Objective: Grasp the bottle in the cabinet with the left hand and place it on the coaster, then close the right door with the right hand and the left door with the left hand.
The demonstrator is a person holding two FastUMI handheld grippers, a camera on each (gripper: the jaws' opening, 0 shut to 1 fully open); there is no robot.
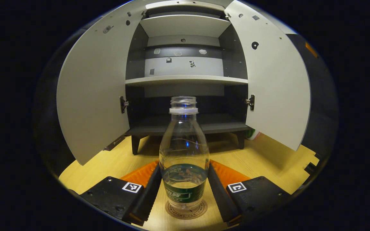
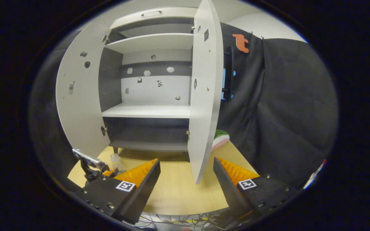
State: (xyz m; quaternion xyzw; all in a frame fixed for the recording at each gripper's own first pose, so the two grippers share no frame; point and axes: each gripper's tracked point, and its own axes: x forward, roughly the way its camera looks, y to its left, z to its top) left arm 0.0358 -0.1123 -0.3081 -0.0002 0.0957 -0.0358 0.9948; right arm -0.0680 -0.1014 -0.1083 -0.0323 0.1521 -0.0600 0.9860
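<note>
Right now the bottle stands upright on the round coaster, on the wooden table in front of the cabinet, uncapped and clear with a green label. Starting left of the bottle in the left gripper view, the left door hangs wide open; then come the cabinet's bare shelves, then the right door, also swung out. The left gripper brackets the bottle's lower body, its orange-ribbed fingers lying against both sides of the label, so it is clamped on the bottle. A green and white object peeks out behind the right door's lower edge. In the right gripper view, the bottle shows small, left of the right gripper, whose fingers are spread wide with nothing between them. Just beyond that gap, the edge of the right door stands above the table.
</note>
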